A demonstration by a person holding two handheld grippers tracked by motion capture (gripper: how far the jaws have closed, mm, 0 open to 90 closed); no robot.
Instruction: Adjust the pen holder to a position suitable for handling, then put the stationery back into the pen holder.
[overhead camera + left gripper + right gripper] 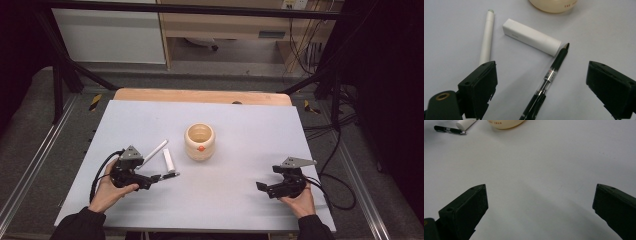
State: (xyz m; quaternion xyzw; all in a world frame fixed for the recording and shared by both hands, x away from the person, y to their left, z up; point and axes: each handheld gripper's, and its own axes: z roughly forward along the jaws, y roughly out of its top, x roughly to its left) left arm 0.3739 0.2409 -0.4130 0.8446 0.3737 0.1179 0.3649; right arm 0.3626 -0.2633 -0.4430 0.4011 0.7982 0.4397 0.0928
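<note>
Looking down from the high view, the left gripper (150, 179) sits at the table's (240, 200) seven o'clock, the black pen (166, 176) at its tip; the right gripper (265, 188) rests at five o'clock, the cream cup (200, 142) at centre.

Left gripper view: jaws spread wide, nothing clamped. The black pen (549, 77) lies flat between them, its tip at one o'clock just beside the white tube (531, 37). A white stick (486, 37) lies at eleven o'clock.

Right gripper view: jaws wide apart over bare table (536, 182); the pen (449, 130) far off at eleven o'clock.
</note>
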